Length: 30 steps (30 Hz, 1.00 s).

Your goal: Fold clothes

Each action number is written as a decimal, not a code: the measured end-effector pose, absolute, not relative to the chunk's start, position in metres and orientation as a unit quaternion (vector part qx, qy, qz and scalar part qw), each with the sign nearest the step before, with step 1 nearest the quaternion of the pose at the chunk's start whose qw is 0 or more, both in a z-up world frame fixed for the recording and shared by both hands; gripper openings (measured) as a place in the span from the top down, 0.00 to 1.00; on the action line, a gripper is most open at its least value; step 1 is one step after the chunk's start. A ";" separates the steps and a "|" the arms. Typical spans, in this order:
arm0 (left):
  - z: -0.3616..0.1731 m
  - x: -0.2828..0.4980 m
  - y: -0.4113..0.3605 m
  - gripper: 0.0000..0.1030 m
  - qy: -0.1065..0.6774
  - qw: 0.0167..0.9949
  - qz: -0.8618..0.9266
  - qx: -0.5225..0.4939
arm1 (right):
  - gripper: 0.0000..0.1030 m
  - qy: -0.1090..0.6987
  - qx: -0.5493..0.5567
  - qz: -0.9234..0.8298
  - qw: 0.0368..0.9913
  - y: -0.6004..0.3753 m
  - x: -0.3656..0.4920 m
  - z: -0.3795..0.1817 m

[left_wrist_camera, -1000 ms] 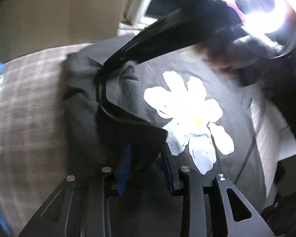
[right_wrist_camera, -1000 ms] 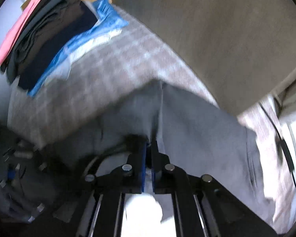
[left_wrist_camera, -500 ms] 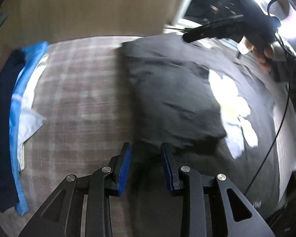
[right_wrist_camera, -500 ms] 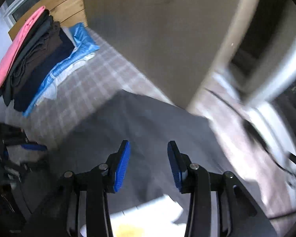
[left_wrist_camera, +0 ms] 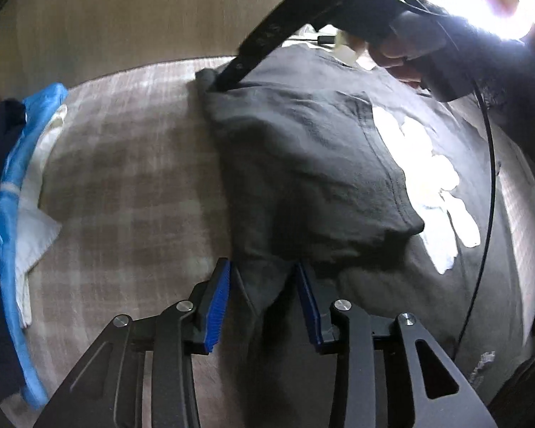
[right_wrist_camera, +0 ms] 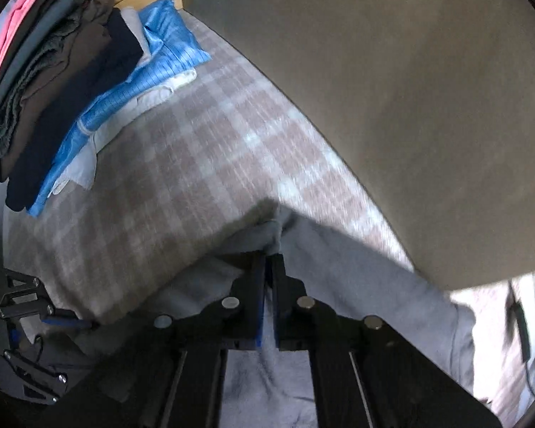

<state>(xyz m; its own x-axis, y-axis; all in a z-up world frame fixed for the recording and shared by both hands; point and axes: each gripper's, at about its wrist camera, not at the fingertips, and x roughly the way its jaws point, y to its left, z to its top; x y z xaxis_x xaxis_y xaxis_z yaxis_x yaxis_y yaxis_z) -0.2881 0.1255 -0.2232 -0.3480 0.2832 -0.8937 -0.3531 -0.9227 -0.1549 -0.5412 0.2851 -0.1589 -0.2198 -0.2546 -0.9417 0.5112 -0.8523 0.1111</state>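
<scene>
A dark grey T-shirt (left_wrist_camera: 303, 149) with a white flower print (left_wrist_camera: 428, 178) lies on a plaid bedspread (left_wrist_camera: 125, 196), one side folded over onto its front. My left gripper (left_wrist_camera: 264, 274) stands at the shirt's near left edge. Its jaws are opening, and a loose ridge of cloth lies between the blue pads (left_wrist_camera: 219, 296) without being pressed. My right gripper (right_wrist_camera: 267, 255) is shut on the shirt's far left corner (right_wrist_camera: 274, 232). In the left wrist view the right gripper (left_wrist_camera: 214, 83) reaches down to that corner, a hand (left_wrist_camera: 403, 53) behind it.
A stack of folded clothes (right_wrist_camera: 53, 71) and a blue garment (right_wrist_camera: 149, 67) sit at the bed's left end. A tan padded headboard (right_wrist_camera: 410, 107) runs along the far side. A black cable (left_wrist_camera: 488, 178) crosses the shirt's right part.
The right gripper, open above the shirt half a second ago, has come down and shut on the far corner. The left gripper has shifted a little along the shirt's near edge.
</scene>
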 end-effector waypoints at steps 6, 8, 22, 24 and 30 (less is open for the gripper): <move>-0.215 -0.289 0.092 0.71 0.000 0.149 0.832 -0.535 | 0.96 0.089 0.567 -0.782 0.241 0.276 -0.548 -0.158; -0.209 -0.282 0.089 0.71 -0.002 0.159 0.832 -0.532 | 0.95 0.126 0.567 -0.782 0.226 0.273 -0.541 -0.157; -0.219 -0.278 0.102 0.66 0.034 0.143 0.833 -0.534 | 0.85 0.131 0.567 -0.782 0.224 0.288 -0.525 -0.150; -0.216 -0.275 0.089 0.66 0.006 0.141 0.830 -0.539 | 0.85 0.140 0.565 -0.782 0.221 0.285 -0.527 -0.156; -0.180 -0.237 0.063 0.69 -0.009 0.135 0.843 -0.521 | 0.85 0.089 0.531 -0.816 0.208 0.309 -0.503 -0.125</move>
